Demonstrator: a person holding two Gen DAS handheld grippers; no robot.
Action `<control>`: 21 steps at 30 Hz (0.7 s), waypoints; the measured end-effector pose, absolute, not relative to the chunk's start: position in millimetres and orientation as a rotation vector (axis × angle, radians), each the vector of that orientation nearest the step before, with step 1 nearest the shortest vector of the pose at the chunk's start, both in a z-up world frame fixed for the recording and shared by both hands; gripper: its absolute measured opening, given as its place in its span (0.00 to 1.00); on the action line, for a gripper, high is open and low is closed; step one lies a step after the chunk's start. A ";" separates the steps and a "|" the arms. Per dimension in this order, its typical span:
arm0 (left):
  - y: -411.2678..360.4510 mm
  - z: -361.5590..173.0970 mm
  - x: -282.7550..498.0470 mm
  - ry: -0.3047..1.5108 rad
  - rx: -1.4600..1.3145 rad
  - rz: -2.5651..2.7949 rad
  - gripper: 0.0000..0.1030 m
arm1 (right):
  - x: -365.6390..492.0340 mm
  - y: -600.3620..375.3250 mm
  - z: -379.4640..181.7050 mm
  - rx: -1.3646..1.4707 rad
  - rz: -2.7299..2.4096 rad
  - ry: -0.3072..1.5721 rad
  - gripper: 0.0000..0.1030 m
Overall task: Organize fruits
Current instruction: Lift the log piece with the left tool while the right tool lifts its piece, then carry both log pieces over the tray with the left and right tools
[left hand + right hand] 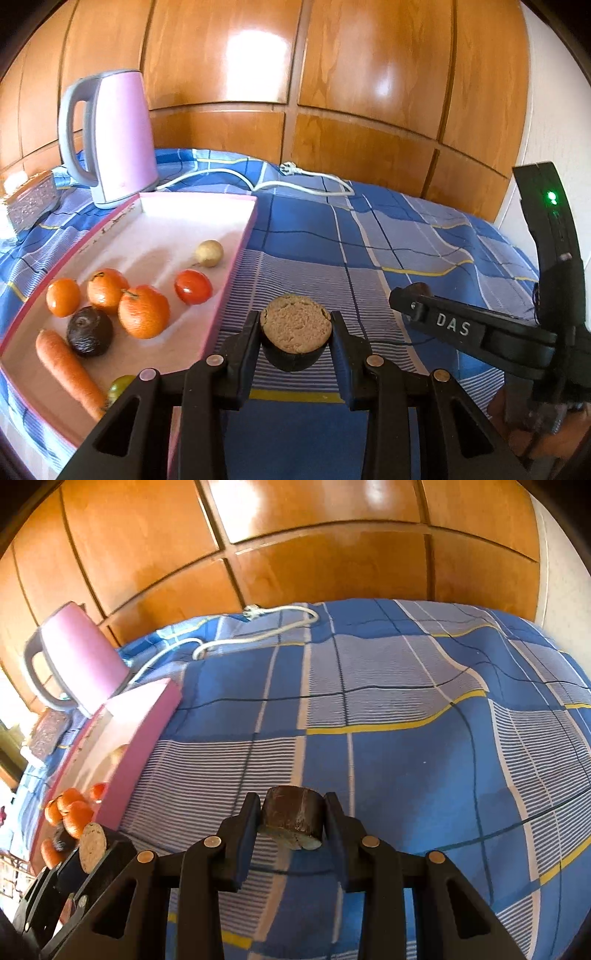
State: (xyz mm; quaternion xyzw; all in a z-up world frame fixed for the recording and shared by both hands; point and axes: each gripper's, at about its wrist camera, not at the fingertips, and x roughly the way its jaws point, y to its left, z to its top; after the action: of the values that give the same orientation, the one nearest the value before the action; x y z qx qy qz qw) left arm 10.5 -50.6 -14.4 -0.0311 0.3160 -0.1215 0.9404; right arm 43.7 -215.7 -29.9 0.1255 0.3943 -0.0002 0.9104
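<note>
My left gripper (295, 336) is shut on a dark-skinned fruit half (295, 328) with its tan cut face up, held above the blue checked cloth just right of the pink tray (236, 236). The tray holds three oranges (143, 312), a tomato (192, 287), a dark avocado (89, 331), a carrot (68, 369), a pale round fruit (209, 253) and a green fruit (120, 384). My right gripper (291, 821) is shut on another dark-skinned fruit piece (291, 818) above the cloth. The left gripper's fruit half also shows in the right wrist view (92, 845).
A pink electric kettle (118, 136) stands behind the tray, its white cord and plug (295, 177) lying on the cloth. A patterned box (31, 201) sits at the far left. Wooden wardrobe doors (332, 74) back the surface. The right gripper's body (480, 328) is close on the right.
</note>
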 end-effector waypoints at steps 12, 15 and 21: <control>5.3 -3.4 5.6 0.612 -0.227 -0.140 0.35 | 23.6 -188.9 -8.8 0.180 0.100 0.700 0.34; 16.9 -0.8 4.0 0.588 -0.242 -0.094 0.35 | 23.7 -182.2 -9.1 0.152 0.116 0.703 0.34; 40.3 -8.0 12.8 0.615 -0.318 0.004 0.35 | 23.5 -165.4 -11.1 0.097 0.158 0.711 0.34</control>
State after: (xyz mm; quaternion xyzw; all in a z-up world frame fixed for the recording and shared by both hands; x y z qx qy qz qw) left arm 12.8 40.3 -8.0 -0.1560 0.3016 0.0020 0.9406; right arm 23.5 -165.4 -11.1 0.0473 0.3478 0.0771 0.9332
